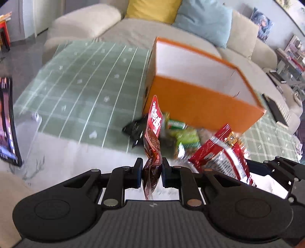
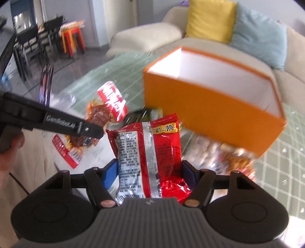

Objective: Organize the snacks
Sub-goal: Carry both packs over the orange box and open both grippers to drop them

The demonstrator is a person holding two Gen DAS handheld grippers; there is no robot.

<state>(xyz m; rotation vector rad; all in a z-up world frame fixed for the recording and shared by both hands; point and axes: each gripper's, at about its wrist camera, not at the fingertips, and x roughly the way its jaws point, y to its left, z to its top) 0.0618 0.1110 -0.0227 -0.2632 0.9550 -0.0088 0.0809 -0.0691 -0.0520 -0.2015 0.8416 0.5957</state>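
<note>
Left tool (image 1: 152, 171) clenched on a slim red-brown snack pouch (image 1: 153, 137), pads pinching its lower part, pouch standing upright and twisted above the fingers. Same pouch seen from the right wrist view dangling from the left tool's black arm, red label end up, barcode end hanging low over the pale surface (image 1: 63, 148).

Right tool (image 2: 150, 173) grasping a wider red snack bag (image 2: 150, 150), back side up with its silver seam and printed text showing, blue pads (image 2: 109, 171) pressed against both edges. In the left wrist view, that same bag held up at the right, beside the left tool.

Open orange box (image 1: 200, 101) with white inside, resting on a green checked cloth (image 1: 85, 76), nothing visible inside it. Just in front of the box, a loose heap of snacks on the surface: green packets (image 1: 183, 133), a black packet (image 1: 134, 129), and a clear bag of pale nuts (image 2: 209, 150) near the box's near corner, blurred.

Beige sofa (image 1: 133, 32) behind, with a yellow cushion (image 1: 152, 8) and a light blue cushion (image 1: 205, 21). Dark tablet-like screen (image 1: 7, 122) standing at the left edge of the surface. Part of a hand (image 2: 11, 150) gripping the left tool's handle.
</note>
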